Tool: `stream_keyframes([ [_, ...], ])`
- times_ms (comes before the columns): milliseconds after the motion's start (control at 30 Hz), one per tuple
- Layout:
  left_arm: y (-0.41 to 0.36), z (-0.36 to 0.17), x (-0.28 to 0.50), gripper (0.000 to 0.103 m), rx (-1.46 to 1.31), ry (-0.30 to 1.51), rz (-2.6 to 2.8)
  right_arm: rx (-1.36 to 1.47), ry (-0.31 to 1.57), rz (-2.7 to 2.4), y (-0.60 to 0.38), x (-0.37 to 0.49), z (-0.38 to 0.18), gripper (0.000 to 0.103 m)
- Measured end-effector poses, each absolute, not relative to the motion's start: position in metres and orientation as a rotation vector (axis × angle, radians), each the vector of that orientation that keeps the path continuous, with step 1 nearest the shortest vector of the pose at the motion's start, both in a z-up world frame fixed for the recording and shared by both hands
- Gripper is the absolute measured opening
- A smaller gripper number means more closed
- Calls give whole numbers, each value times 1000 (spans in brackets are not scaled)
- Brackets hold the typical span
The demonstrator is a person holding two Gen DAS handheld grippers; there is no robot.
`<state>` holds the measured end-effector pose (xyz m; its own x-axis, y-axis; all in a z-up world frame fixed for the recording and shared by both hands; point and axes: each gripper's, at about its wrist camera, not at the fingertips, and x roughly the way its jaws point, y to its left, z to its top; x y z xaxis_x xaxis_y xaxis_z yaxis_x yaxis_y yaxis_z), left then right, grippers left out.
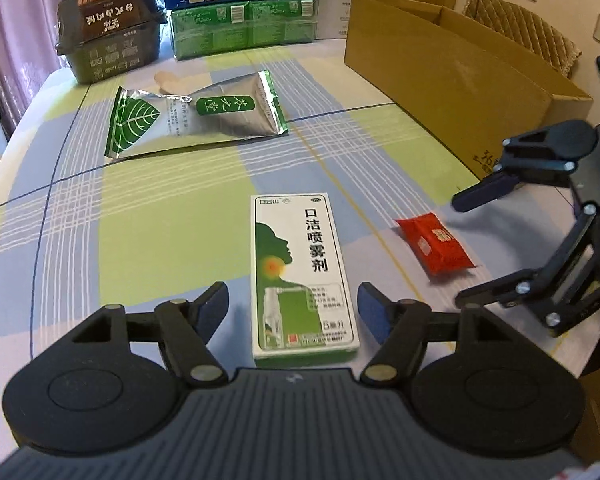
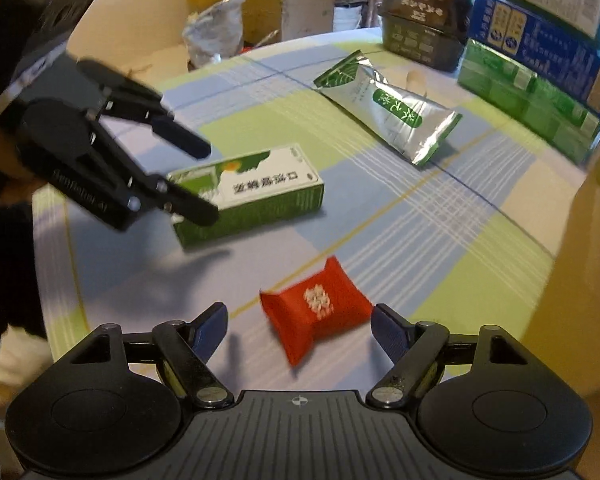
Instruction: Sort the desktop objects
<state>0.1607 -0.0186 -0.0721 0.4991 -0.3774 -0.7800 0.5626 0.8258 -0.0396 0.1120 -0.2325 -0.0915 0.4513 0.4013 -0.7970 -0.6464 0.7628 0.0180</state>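
A white-and-green spray box (image 1: 300, 272) lies flat on the checked tablecloth. Its near end sits between the fingers of my left gripper (image 1: 293, 303), which stands open around it without touching. The right wrist view shows the same box (image 2: 268, 188) with the left gripper (image 2: 204, 181) at its end. A small red packet (image 2: 316, 314) lies between the open fingers of my right gripper (image 2: 299, 318), a gap on each side. From the left wrist view the red packet (image 1: 436, 246) is just left of the right gripper (image 1: 460, 251). A silver-green pouch (image 1: 196, 114) lies farther back.
An open cardboard box (image 1: 440, 64) stands at the right of the table. A dark food tub (image 1: 108, 28) and stacked green and blue cartons (image 1: 240, 8) line the far edge. Bags and clutter (image 2: 220, 28) stand beyond the table.
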Motion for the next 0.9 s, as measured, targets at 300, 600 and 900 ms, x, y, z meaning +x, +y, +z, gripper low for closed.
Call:
stream_keyframes([
  [300, -25, -82, 166, 65, 243, 898, -597, -279, 882, 675, -235, 128, -108, 69],
  [600, -30, -90, 160, 51, 261, 916, -540, -217, 862, 559, -236, 101, -101, 19],
  [900, -32, -88, 136, 51, 251, 930, -496, -275, 840, 473, -225, 59, -97, 26],
])
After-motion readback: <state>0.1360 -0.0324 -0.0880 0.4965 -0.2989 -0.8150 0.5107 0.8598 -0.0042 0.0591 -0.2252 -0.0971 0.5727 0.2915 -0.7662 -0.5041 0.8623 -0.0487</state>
